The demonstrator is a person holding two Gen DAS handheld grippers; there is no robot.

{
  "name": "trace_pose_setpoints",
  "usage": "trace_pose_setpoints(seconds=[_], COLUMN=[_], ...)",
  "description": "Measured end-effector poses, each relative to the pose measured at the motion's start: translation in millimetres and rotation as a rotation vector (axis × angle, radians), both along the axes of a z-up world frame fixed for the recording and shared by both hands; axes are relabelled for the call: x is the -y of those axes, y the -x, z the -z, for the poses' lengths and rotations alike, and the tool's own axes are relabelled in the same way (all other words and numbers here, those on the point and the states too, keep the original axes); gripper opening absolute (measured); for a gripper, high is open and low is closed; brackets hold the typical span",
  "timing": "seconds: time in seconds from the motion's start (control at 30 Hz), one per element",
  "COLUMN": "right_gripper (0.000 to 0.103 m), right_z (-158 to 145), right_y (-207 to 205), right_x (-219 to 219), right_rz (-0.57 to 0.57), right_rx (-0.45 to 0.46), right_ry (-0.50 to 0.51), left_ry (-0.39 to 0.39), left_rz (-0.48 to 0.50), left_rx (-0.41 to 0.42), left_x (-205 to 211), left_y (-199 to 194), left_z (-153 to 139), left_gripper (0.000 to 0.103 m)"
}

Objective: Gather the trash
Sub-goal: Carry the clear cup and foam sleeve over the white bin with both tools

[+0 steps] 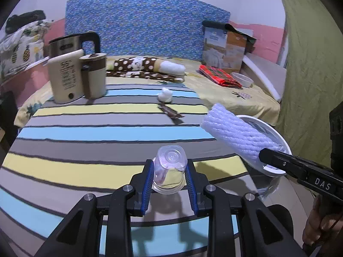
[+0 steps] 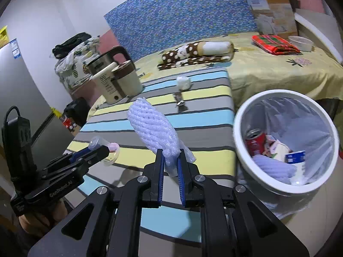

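Note:
My left gripper [image 1: 170,172] is shut on a clear plastic cup [image 1: 169,169], held above the striped bed cover; it also shows in the right wrist view [image 2: 100,150]. My right gripper [image 2: 170,159] is shut on a pale foam net sleeve [image 2: 153,128], held left of the white trash bin [image 2: 238,115]. In the left wrist view the sleeve [image 1: 238,132] hangs over the bin's rim [image 1: 276,171]. The bin holds a red can [image 2: 255,141] and cartons. A brown wrapper [image 1: 171,113] and a white crumpled tissue [image 1: 165,95] lie on the cover.
Kettles and a cream appliance [image 1: 64,77] stand at the far left of the bed. A spotted blanket roll [image 1: 145,66], a red cloth [image 1: 220,75], a white bowl [image 1: 243,79] and a cardboard box [image 1: 225,49] lie further back. A green curtain [image 1: 310,64] hangs at right.

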State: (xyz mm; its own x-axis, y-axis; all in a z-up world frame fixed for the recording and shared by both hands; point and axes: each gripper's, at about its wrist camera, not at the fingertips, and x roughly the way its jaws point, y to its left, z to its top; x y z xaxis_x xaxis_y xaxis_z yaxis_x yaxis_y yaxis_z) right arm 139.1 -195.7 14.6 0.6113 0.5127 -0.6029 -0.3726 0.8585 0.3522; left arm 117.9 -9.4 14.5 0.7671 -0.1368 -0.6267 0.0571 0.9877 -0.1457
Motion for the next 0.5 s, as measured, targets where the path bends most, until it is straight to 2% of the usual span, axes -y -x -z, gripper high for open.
trace_pose_setpoints(seconds=[0.5], right_gripper=[0.014], right_z=[2], right_y=[-2], right_x=[75], right_rz=[0.181], right_rx=[0.006], right_ry=[-0.014], left_ry=[0.011], left_rz=[0.161], left_rx=[0.036], left_x=[71], left_y=[-35], left_z=[-12], left_gripper=[0.03])
